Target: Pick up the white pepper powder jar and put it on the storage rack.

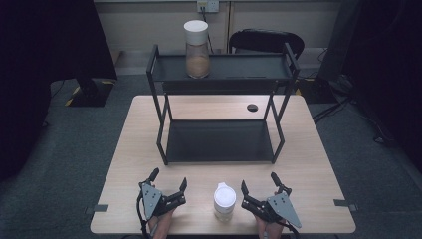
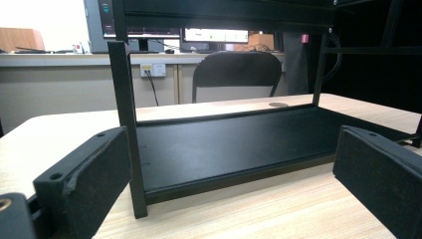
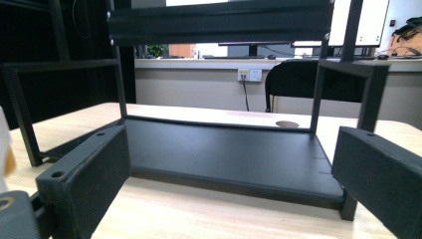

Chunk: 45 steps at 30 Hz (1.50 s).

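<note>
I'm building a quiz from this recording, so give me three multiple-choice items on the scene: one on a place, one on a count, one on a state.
1. Where does the clear jar with brown contents and a white lid stand?
A. on the top shelf of the black metal two-tier rack
B. on the rack's bottom shelf
C. on the floor

2. How many white-lidded jars are in the high view?
A. one
B. two
C. four

3. How do the left gripper and right gripper stand?
A. both shut on a jar
B. one open, one shut
C. both open, holding nothing

Answers:
1 A: the jar sits on the upper shelf, toward its left end.
2 B: one is on the rack; a second white-lidded jar stands on the light wooden table between the grippers.
3 C: each gripper view shows its jaws spread wide with nothing between them.
</note>
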Motion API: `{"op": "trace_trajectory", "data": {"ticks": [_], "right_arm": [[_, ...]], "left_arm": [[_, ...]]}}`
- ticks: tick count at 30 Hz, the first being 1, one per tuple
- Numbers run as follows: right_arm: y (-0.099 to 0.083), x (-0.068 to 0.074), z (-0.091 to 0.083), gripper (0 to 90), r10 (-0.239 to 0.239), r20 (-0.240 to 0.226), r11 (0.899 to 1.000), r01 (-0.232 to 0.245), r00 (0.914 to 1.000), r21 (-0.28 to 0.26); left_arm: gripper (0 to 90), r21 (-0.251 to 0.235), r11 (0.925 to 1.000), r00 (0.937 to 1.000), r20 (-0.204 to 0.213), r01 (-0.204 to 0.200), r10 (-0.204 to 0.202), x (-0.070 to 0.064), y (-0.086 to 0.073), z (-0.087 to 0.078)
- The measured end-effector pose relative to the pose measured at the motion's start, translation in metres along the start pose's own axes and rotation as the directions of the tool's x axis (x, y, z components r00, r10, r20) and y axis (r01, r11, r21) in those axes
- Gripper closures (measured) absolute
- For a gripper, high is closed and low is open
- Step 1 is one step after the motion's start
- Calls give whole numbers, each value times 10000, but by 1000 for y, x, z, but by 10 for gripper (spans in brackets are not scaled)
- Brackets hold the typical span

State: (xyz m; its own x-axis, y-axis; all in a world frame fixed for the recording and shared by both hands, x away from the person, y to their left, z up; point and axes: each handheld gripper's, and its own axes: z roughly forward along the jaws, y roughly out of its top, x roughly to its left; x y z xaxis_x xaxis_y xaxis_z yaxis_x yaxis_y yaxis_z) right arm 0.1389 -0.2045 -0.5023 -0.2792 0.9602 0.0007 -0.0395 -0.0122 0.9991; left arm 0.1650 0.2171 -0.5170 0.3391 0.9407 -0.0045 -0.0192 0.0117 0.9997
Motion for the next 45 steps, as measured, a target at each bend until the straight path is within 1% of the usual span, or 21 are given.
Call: {"op": "trace_trajectory", "data": {"ticks": [3,6,8,10,13,15,17,22,24,28,30,36,39,42,45], "right_arm": [[4,2,-5,17,47,61,9998,-45,10000,-171],[11,4,-10,17,140,18,9995,-139,9999,-291],[18,5,-14,18,224,-62,9989,-226,9997,-403],[23,6,-18,20,203,-173,9980,-213,9996,-595],[33,10,-23,28,204,-369,9972,-230,9991,-717],[37,13,-25,39,124,-420,9973,-154,9990,-720],[42,17,-27,55,129,-604,9977,-168,9981,-659],[42,27,-32,56,37,-890,9980,-92,9960,-618],[41,30,-33,59,69,-1018,9982,-129,9948,-583],[41,38,-34,73,-61,-1227,9985,-6,9924,-544],[40,41,-34,84,-217,-1358,9986,149,9905,-509],[36,49,-33,95,-226,-1724,9995,184,9848,-263],[34,55,-33,96,-401,-1757,9991,373,9836,-193],[31,58,-32,106,-444,-1823,9990,443,9822,-46],[24,62,-31,140,-688,-1777,9976,692,9817,-40]], "left_arm": [[17,-2,10000,10000,-85,4,-4,-2,0,0],[16,-5,10000,10000,-52,1,-1,-1,0,0],[16,-4,10000,10000,-55,-2,2,-1,0,0],[16,-4,10000,10000,-56,-1,1,-1,0,0],[17,-2,10000,10000,-77,-2,2,-1,0,0],[16,1,10000,10000,-75,-5,5,-1,0,0],[16,1,10000,10000,-79,-6,6,-1,0,0],[17,-3,10000,10000,-81,-2,2,-1,0,0],[17,-3,10000,10000,-89,16,-16,-2,0,0],[18,-4,10000,9999,-109,16,-16,-2,0,0],[18,-4,10000,9999,-109,10,-10,-2,0,0],[19,-2,10000,9999,-124,-4,4,-2,0,0],[19,-3,10000,9999,-125,0,0,-2,0,0],[20,-1,10000,9999,-138,1,-1,-2,0,0],[20,-4,10000,9999,-135,2,-2,-2,0,0]]}}
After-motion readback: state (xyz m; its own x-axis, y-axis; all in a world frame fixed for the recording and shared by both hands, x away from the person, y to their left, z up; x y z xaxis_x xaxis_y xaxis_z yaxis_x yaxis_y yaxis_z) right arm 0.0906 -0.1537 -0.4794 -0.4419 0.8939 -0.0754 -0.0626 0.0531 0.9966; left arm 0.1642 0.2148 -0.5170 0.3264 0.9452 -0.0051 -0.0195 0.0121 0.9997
